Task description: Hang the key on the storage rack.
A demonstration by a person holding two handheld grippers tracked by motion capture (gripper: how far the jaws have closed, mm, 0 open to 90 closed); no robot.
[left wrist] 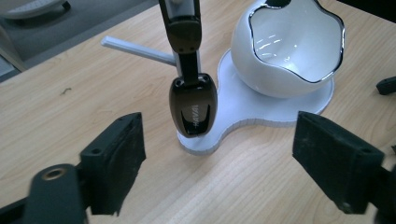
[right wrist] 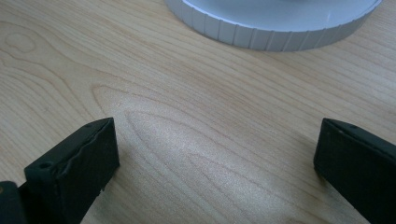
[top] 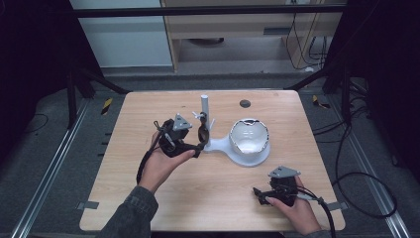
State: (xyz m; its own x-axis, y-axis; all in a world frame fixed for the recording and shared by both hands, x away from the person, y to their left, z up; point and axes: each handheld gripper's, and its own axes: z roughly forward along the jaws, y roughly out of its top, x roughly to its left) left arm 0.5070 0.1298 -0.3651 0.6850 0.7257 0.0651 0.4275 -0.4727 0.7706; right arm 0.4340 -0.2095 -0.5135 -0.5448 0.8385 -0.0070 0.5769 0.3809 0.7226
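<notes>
white bowl (left wrist: 292,51) bare inside on its stand (left wrist: 243,112); left gripper (left wrist: 217,154) wide, clear of hanging headphones (left wrist: 192,105)

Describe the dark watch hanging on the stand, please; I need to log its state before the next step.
The watch is glossy dark brown to black, with a smooth oval case bearing faint lettering and a matching link band running up from it. It hangs upright from a peg on the white stand, its lower end just above the stand's flat base, beside the white bowl. Nothing grips it: the left gripper has open jaws on either side in front of it, clear of it.
</notes>
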